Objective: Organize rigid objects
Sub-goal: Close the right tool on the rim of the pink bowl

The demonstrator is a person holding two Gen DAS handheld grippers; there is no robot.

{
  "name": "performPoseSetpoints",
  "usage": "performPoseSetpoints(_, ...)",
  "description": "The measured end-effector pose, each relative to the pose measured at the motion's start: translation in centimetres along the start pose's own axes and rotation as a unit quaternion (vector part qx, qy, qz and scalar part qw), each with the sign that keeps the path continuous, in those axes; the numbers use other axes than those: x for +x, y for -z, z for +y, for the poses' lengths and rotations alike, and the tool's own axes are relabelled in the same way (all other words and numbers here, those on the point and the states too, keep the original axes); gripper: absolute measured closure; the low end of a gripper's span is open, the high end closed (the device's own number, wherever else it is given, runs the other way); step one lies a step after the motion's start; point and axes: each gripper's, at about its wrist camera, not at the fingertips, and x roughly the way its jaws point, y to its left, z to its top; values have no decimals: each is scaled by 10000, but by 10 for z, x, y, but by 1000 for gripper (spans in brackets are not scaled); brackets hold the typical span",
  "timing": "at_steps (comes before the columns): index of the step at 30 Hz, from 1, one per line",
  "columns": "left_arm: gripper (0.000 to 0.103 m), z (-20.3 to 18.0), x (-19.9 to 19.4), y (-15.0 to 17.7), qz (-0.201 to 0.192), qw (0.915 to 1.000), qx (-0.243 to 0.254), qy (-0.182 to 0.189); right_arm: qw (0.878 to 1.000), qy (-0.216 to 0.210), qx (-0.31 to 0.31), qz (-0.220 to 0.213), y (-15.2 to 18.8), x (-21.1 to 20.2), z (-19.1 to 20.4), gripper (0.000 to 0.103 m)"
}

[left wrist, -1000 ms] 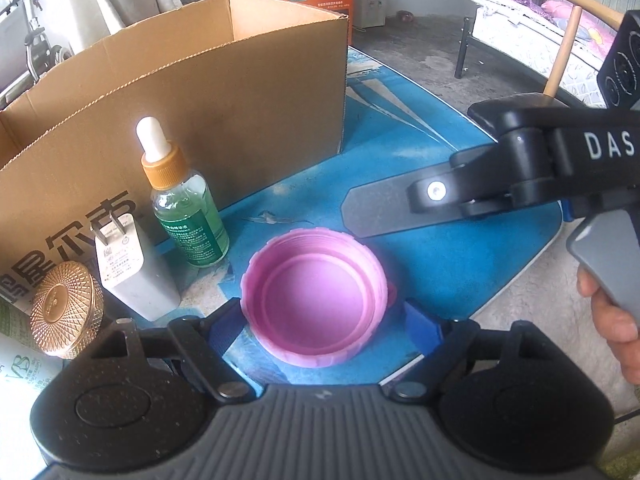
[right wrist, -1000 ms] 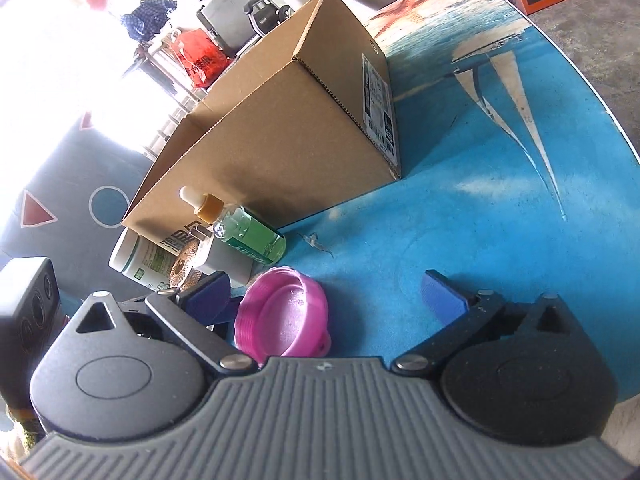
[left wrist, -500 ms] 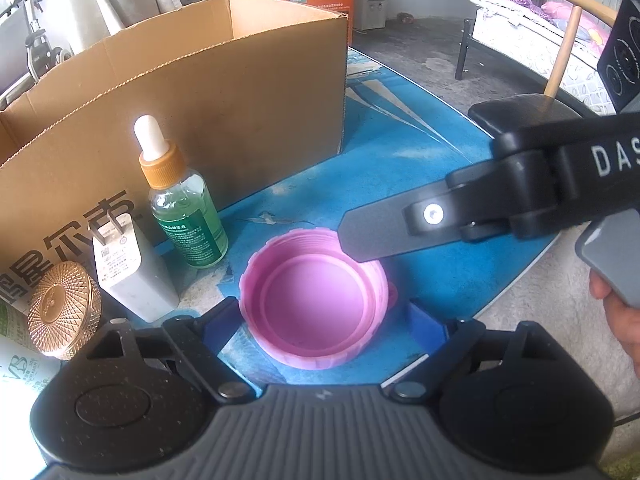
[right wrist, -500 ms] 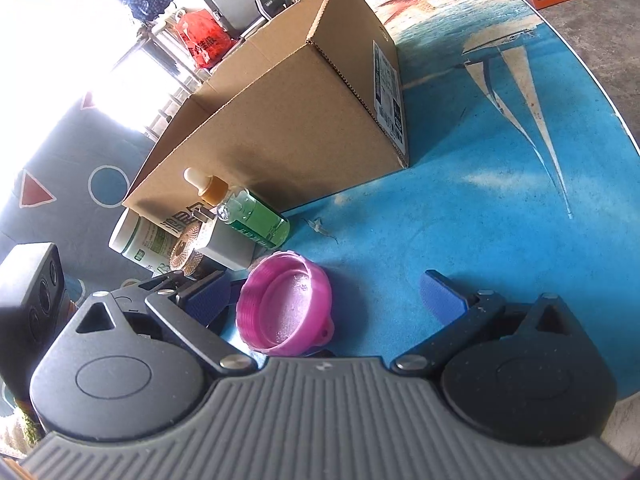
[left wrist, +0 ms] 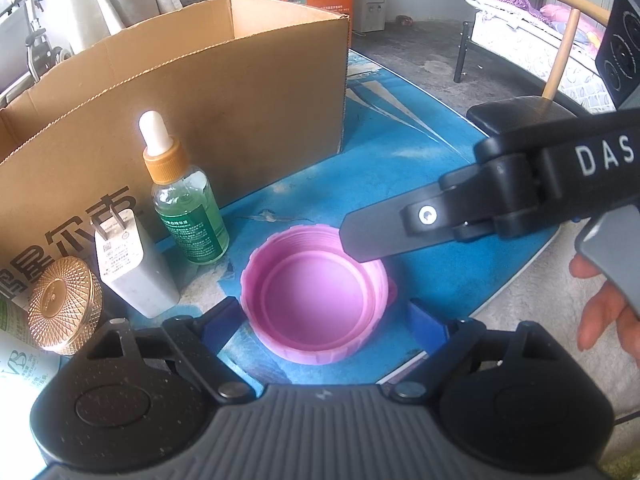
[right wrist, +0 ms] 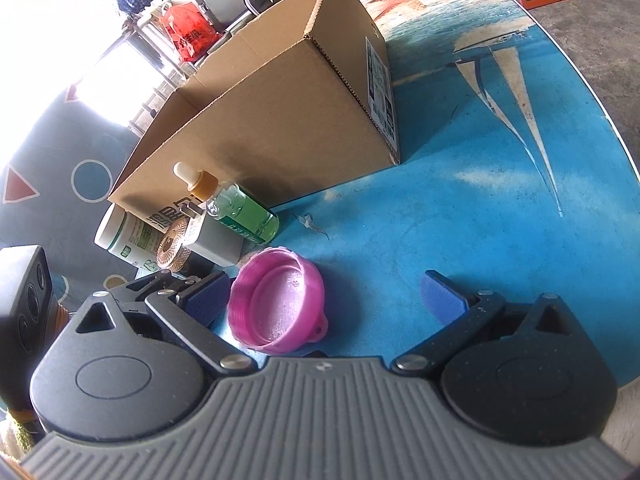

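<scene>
Each hand-held gripper [left wrist: 324,316] — black arms, blue pads, silver screws, ribbed grey body — lettered "DAS".

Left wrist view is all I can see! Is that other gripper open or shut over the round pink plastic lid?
Observer: Open. The right wrist view shows the right gripper with both blue pads spread wide; the round pink plastic lid is not pinched.
Child: Does the lid have a handle?
Observer: Sort of. A small pink loop tab sticks out from its rim.
Child: Is anything on the end of the box?
Observer: Yes. The brown cardboard box has a white printed label on that end.
</scene>
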Motion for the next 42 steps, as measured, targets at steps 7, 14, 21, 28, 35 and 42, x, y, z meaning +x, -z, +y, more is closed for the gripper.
performPoseSetpoints(7, 12, 2, 0, 1, -18, 10000, -44, 40, 9998, -62, 162, 101, -5, 0, -3, 1)
performPoseSetpoints(14, 9, 5, -2, 1, -49, 9996, -174, 212, 9998, -169, -25, 129, -4, 1, -4, 1)
performPoseSetpoints(21, 4, 6, -4, 4, -61, 9991, -210, 350, 9999, -48, -161, 29, -1, 3, 2, 1)
performPoseSetpoints(28, 1, 6, -6, 9, -60, 9987, -86, 501, 9995, -274, 180, -30, -3, 3, -4, 1)
performPoseSetpoints(35, 1, 13, -9, 13, -220, 9973, -170, 681, 9933, 313, -844, -723, 8, -11, 23, 2)
performPoseSetpoints(42, 5, 2, -17, 19, -554, 9979, 222, 264, 9823, 699, -1517, -853, 16, -10, 40, 17)
